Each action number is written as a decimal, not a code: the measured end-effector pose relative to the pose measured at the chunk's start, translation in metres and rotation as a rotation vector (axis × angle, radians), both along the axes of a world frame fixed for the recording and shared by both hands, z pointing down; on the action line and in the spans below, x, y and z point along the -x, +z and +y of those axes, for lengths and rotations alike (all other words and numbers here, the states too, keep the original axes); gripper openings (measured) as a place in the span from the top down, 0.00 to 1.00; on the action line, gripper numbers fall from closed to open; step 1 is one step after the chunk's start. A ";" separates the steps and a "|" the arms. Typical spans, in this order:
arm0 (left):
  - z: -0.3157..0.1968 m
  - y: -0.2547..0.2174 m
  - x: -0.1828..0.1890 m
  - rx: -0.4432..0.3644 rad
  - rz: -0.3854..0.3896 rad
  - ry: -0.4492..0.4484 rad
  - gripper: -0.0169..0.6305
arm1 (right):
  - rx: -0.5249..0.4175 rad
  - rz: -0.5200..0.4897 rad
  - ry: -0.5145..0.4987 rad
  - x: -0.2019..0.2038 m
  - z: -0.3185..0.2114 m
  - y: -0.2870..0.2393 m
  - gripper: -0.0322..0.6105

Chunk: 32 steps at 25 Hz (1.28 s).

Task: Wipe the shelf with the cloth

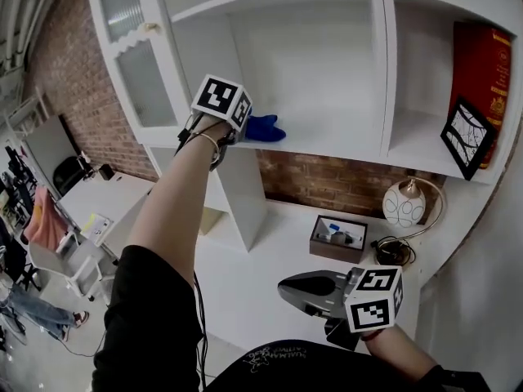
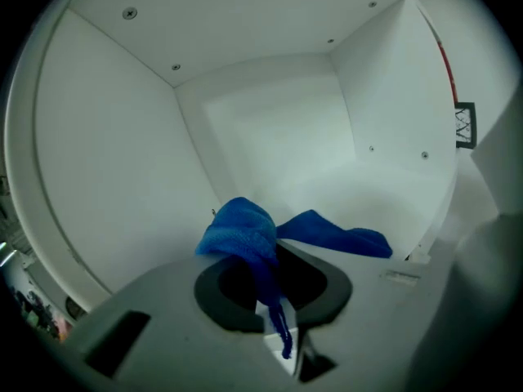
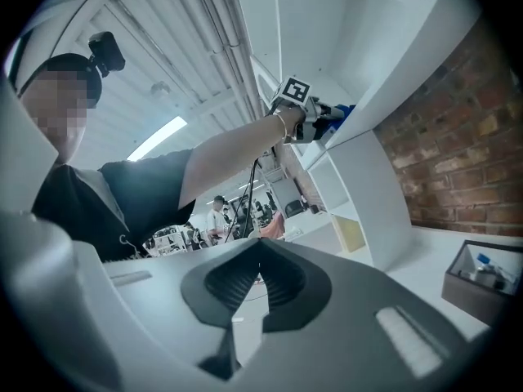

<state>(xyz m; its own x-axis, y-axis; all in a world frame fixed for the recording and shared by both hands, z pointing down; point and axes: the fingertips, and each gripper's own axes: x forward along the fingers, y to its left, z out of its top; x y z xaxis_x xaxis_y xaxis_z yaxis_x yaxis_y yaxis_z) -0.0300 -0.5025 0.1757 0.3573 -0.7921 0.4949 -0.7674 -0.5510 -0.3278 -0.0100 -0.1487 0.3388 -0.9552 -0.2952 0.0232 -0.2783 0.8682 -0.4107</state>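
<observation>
A blue cloth (image 1: 265,128) lies on the white shelf (image 1: 327,141) in the middle compartment, near its front left. My left gripper (image 1: 237,133) is raised to that shelf and is shut on the cloth. In the left gripper view the cloth (image 2: 245,231) bunches between the jaws and trails rightward over the shelf floor (image 2: 327,194). A thread of it hangs down between the jaw bases. My right gripper (image 1: 286,288) hangs low over the desk, shut, with nothing in it. The right gripper view shows the left gripper (image 3: 327,121) at the shelf edge.
The right compartment holds a red book (image 1: 489,72) and a framed picture (image 1: 466,137). Below, on the white desk (image 1: 270,260), stand a brown box (image 1: 337,237) and a round lamp (image 1: 404,204). A glass cabinet door (image 1: 135,55) is at left.
</observation>
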 end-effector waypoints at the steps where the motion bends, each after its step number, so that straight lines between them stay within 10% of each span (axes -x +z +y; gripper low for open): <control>1: -0.002 0.002 0.001 0.000 -0.013 -0.005 0.93 | 0.000 0.005 -0.006 0.003 0.000 0.000 0.94; 11: -0.018 0.019 0.004 0.054 -0.086 -0.056 0.93 | 0.018 0.033 0.025 -0.006 -0.002 0.004 0.94; 19: -0.014 0.024 -0.014 0.155 0.030 -0.044 0.94 | 0.003 0.050 0.099 -0.031 -0.004 0.001 0.94; 32: 0.014 0.027 -0.090 0.174 -0.105 0.084 0.94 | -0.008 0.066 0.153 -0.053 0.001 0.004 0.94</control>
<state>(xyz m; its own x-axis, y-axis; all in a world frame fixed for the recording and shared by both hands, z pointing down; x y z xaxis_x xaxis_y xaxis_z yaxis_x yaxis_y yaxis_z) 0.0602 -0.4886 0.2029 0.3580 -0.6608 0.6597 -0.6830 -0.6670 -0.2975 0.0431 -0.1477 0.3426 -0.8953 -0.4379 0.0816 -0.4340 0.8165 -0.3808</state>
